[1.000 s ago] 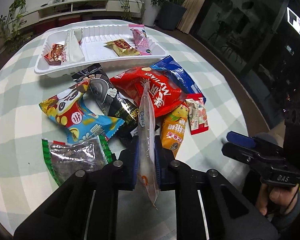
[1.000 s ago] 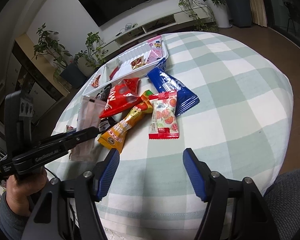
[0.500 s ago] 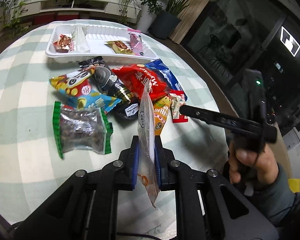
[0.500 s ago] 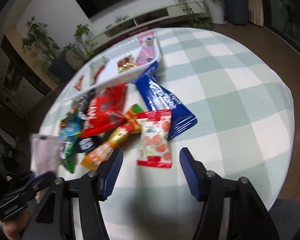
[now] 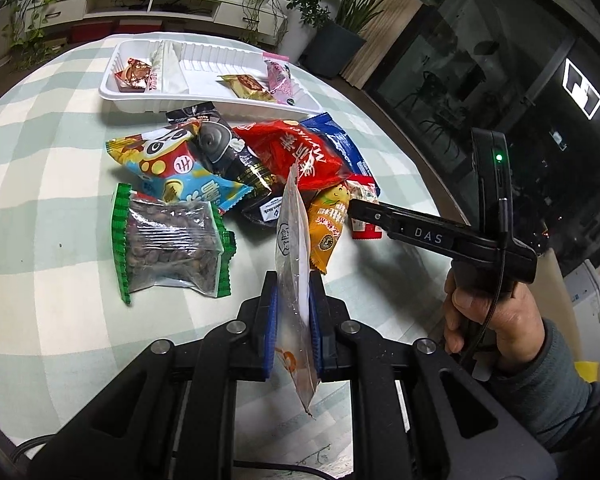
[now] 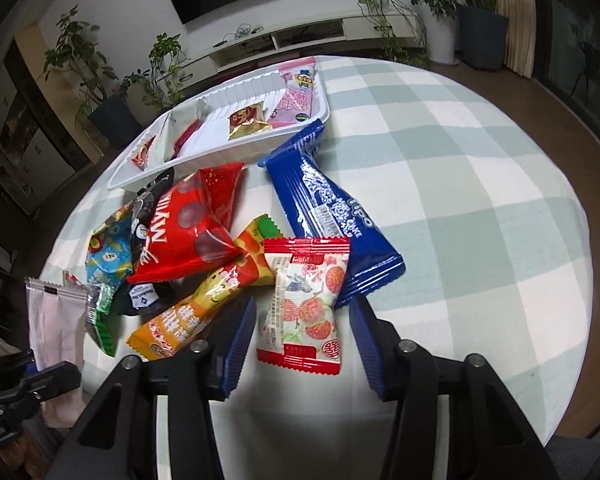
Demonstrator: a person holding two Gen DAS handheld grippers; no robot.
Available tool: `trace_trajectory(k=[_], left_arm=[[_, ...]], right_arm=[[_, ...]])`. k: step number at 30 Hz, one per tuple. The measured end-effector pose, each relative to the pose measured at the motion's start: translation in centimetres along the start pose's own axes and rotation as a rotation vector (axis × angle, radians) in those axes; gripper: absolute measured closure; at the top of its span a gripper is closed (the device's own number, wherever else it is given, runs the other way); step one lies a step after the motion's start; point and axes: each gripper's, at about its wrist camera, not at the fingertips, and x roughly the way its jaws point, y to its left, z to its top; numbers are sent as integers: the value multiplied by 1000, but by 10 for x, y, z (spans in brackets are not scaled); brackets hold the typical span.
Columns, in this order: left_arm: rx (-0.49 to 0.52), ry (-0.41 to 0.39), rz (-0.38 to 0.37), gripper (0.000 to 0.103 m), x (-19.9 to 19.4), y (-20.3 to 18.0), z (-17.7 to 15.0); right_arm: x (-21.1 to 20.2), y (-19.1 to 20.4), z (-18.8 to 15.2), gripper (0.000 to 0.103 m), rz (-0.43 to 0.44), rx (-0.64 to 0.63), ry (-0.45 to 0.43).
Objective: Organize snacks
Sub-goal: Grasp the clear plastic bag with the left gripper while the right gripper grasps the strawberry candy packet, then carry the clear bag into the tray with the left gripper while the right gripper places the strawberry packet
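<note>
While the left gripper point(image 5: 293, 328) clamps a pale packet point(image 5: 292, 236), the right gripper's point(image 6: 300, 340) jaws are closing around the red-edged packet point(image 6: 304, 304).

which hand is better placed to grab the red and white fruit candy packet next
Right. The right gripper already straddles the red and white packet, its jaws closing around it but not yet touching. The left gripper is shut on a clear packet.

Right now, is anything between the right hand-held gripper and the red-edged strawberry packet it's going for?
Nothing visible. The strawberry packet lies on top of the pile's near edge, already between the closing jaws of the right hand-held gripper, whose pads do not yet press it. The orange packet lies just beside the left pad.
</note>
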Motion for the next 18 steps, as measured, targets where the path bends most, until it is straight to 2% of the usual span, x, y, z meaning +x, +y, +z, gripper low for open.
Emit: trace_trajectory(k=[2, 4, 18], left_arm=[[-3, 1, 0, 91, 1, 1, 0], [-4, 2, -1, 91, 1, 0, 0], [-24, -13, -8, 91, -1, 5, 1]], right_arm=[[0, 0, 0, 62, -2, -10, -2], [0, 0, -1, 66, -5, -18, -4], [-23, -1, -13, 72, 51, 7, -39]])
